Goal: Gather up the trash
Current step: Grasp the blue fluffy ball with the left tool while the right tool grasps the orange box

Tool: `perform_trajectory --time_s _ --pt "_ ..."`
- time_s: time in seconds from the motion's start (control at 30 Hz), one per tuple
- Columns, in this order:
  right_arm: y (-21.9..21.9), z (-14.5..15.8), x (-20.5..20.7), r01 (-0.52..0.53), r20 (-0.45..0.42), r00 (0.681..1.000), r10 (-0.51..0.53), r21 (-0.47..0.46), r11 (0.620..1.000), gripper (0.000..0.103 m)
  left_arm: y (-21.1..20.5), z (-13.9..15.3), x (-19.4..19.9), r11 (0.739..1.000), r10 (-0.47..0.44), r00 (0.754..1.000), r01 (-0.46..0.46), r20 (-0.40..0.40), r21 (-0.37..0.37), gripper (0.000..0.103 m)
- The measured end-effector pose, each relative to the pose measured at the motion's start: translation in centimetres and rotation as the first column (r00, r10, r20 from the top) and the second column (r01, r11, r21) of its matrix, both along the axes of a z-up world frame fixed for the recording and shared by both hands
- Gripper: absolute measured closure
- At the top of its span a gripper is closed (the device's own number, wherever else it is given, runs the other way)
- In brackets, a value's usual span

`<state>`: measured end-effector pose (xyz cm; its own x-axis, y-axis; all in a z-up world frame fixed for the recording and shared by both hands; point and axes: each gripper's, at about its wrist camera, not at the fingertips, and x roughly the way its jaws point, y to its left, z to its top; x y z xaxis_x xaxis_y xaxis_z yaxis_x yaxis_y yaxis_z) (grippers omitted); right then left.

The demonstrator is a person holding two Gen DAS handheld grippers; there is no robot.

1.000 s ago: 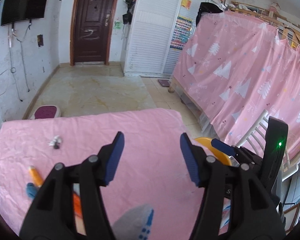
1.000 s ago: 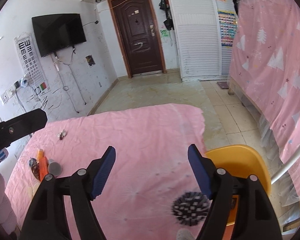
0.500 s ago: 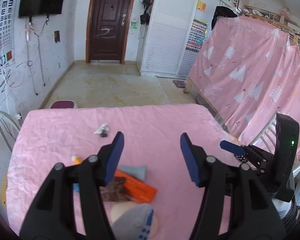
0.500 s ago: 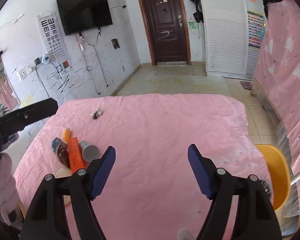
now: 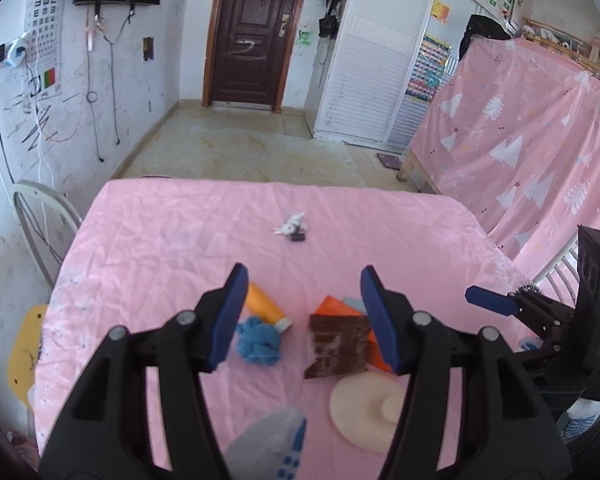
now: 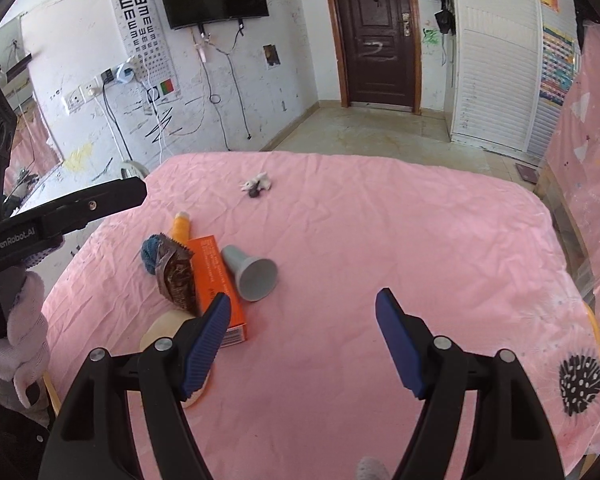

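While both claws, the left claw (image 5: 300, 312) and right claw (image 6: 303, 340), hang open and empty, the crinkly brown wrapper (image 5: 336, 346) lies on the pink-covered counter (image 5: 180, 240), between the fluffy blue ball (image 5: 258, 341) and flat orange box (image 6: 216, 280).

Bright even daylight, soft shadows, strong fisheye bending, dark vignetted corners, slight blur

"GenRobot.AI" on left tongs' arm (image 6: 16, 234), E-rows – eye chart (image 6: 144, 28) on wall
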<state>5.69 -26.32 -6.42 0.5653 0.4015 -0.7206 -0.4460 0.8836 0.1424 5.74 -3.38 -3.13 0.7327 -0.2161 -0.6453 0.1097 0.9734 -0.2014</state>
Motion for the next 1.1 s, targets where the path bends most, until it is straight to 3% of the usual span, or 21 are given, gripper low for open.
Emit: perform_trajectory --time_s 0.2,0.43,0.8,0.9,0.97,1.03,1.1 --pt "1.7 -0.8 0.2 -0.031 -0.026 0.999 0.031 -0.022 0.999 0.038 1.3 -1.6 -0.1 1.000 -0.005 0.999 0.005 -0.038 -0.015 0.047" --pt "3.6 -1.4 0.8 -0.055 -0.050 0.997 0.053 -0.044 0.998 0.038 1.1 -3.9 0.3 0.997 -0.078 0.992 0.078 -0.098 -0.003 0.045" --pt "5.2 -2.2 1.2 -0.081 -0.072 0.995 0.076 -0.075 0.994 0.038 1.1 -5.1 1.1 0.995 -0.104 0.987 0.103 -0.124 -0.013 0.045" --pt "5.4 -2.3 1.3 -0.095 -0.076 0.993 0.089 -0.080 0.992 0.051 0.8 -5.4 1.3 0.993 -0.117 0.984 0.115 -0.132 -0.017 0.048" --pt "5.7 -2.4 1.2 -0.103 -0.078 0.992 0.096 -0.089 0.991 0.065 0.7 -5.4 1.4 0.992 -0.123 0.983 0.121 -0.134 -0.023 0.053" --pt "6.1 -2.5 1.1 -0.112 -0.072 0.992 0.105 -0.104 0.988 0.075 0.6 -5.5 1.4 0.992 -0.127 0.982 0.125 -0.137 -0.028 0.063" --pt "6.1 -2.5 1.0 -0.117 -0.071 0.991 0.110 -0.102 0.988 0.079 0.6 -5.8 1.5 0.991 -0.134 0.980 0.131 -0.148 -0.031 0.072"
